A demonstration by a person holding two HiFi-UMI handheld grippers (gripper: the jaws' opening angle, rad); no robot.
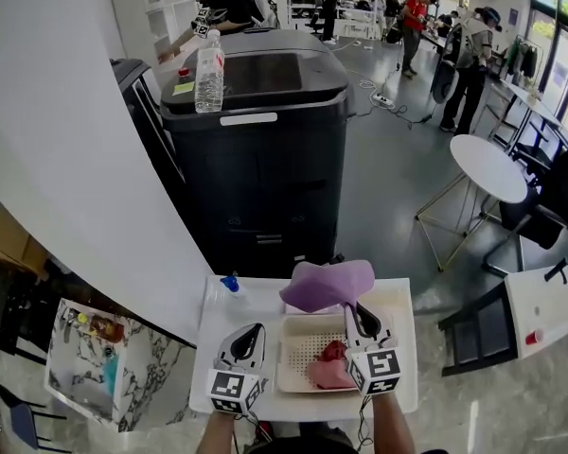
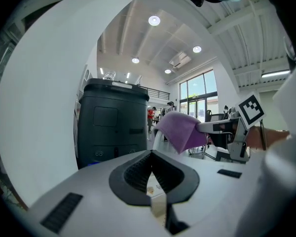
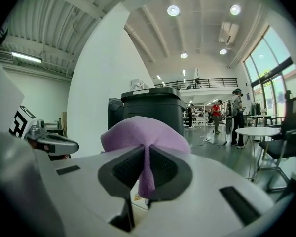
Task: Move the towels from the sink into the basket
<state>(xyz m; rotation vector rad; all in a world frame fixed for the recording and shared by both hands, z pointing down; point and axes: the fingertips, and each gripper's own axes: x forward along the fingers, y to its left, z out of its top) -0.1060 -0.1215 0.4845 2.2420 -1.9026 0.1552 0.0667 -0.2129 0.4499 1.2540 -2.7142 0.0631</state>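
One towel [image 1: 328, 285] hangs behind the basket [image 1: 287, 357] (another towel [image 1: 328, 371] lies inside it).

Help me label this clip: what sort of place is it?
Probably a large open office or lab hall: a big black copier-like machine, a round white table, people standing about.

Water bottle [image 1: 209, 71] atop black cabinet [image 1: 256, 149]

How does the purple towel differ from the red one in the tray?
Colour: the purple towel is pale lilac, while the red towel is dark pinkish red.
Position: the purple towel is up in the air, pinched by the right gripper; the red towel lies in the cream tray.
Shape: the purple towel drapes open, while the red towel is bunched up.
Both are soft cloths.
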